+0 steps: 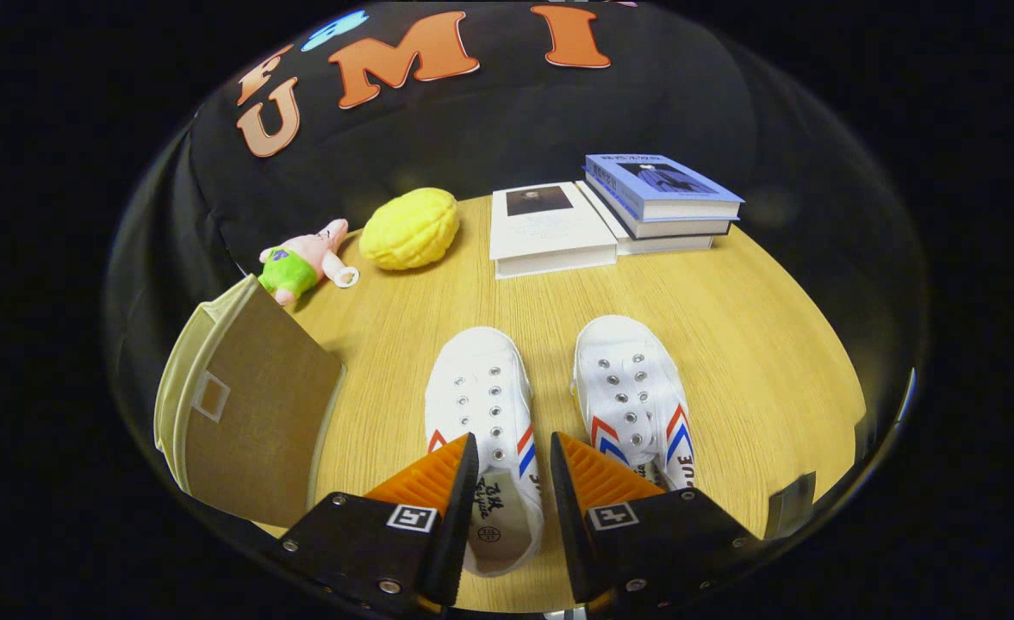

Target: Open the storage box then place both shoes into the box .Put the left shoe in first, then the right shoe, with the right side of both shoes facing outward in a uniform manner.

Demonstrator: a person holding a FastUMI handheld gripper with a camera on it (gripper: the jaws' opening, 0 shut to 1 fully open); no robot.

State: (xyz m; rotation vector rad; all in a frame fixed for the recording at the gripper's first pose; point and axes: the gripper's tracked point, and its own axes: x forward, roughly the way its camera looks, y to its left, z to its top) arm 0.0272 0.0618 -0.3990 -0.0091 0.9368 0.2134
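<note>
Two white canvas shoes with red and blue chevrons lie side by side on the wooden table, toes pointing away from me. The left shoe (482, 405) runs between my fingers, its heel opening under them. The right shoe (631, 396) lies just right of it, partly behind my right finger. My gripper (513, 456) is open above the left shoe, and I cannot tell whether the fingers touch it. The storage box (248, 413), beige with a brown lid, stands to the left of the shoes with its lid down.
Beyond the shoes sit a yellow lumpy cushion (410, 228), a small pink plush toy in green (300, 265), a white book (550, 228) and a stack of books (662, 198). The round table edge (825, 344) curves close on the right.
</note>
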